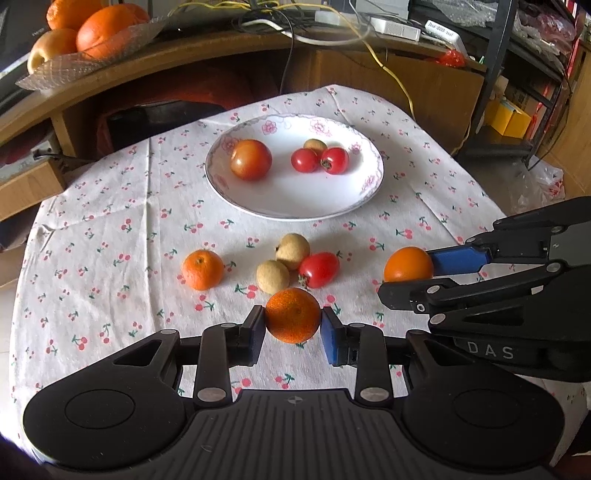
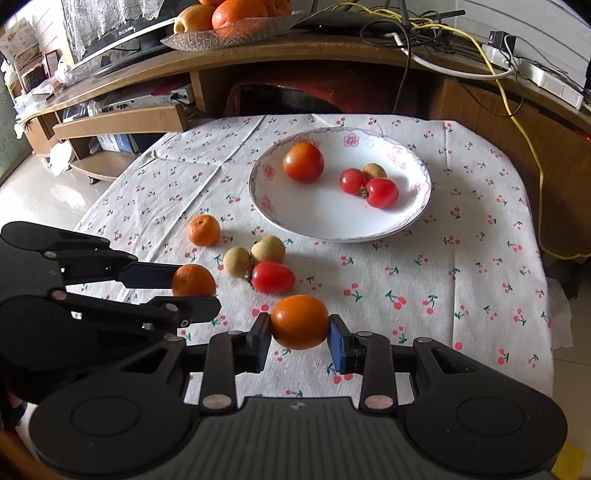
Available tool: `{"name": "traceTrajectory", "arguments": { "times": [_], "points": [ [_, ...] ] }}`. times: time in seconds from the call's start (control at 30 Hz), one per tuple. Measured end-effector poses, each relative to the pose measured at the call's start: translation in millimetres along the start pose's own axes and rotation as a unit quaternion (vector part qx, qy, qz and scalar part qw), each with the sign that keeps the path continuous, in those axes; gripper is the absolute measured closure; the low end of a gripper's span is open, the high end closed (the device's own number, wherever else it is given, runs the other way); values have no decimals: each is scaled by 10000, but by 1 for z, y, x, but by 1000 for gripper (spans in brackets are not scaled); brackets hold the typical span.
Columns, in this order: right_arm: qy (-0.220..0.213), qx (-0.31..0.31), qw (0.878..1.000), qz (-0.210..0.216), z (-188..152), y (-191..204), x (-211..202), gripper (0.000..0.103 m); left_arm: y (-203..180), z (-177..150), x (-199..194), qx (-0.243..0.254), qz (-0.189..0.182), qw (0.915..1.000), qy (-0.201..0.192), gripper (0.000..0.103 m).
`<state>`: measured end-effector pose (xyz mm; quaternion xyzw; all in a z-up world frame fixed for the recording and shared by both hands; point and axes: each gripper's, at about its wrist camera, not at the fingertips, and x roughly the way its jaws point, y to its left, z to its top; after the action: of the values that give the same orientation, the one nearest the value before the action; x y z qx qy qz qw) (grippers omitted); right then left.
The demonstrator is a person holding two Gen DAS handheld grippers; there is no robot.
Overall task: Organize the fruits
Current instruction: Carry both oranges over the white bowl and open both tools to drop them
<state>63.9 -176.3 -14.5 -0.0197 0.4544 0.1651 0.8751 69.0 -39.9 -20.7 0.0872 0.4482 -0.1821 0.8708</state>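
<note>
L wrist view, left to right: loose mandarin at centre-left on the cherry-print cloth, dull orange w/ dimpled skin, dark stem dot on top; just right of it two pale tan longans touching each other, and a glossy red oblong cherry tomato w/ green stem end against them; left gripper at lower centre clamped on a rough-skinned mandarin, black pad on its left side, blue pad on its right; right gripper at centre-right closed on a smooth orange tomato, blue finger behind, black finger in front.

Upper centre: white plate w/ pink flower rim; on it a big red-orange tomato at left, then two small red tomatoes side by side touching, a longan tucked behind them.

R wrist view: left gripper comes in from lower left w/ the mandarin between its fingers; right gripper at lower centre pinches the smooth, shiny orange tomato from both sides, above the cloth; plate at upper right of centre; glass dish of oranges on the wooden shelf at top.
</note>
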Motion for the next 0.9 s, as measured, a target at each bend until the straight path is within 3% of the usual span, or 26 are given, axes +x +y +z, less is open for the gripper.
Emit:
{"name": "traceTrajectory", "arguments": {
  "times": [0.63, 0.9],
  "points": [
    [-551, 360, 9977, -133, 45, -27, 2, 69, 4, 55, 6, 110, 176, 9986, -490, 65],
    [-564, 366, 9976, -148, 59, -41, 23, 69, 8, 71, 29, 112, 227, 9986, -458, 65]
  ]
}}
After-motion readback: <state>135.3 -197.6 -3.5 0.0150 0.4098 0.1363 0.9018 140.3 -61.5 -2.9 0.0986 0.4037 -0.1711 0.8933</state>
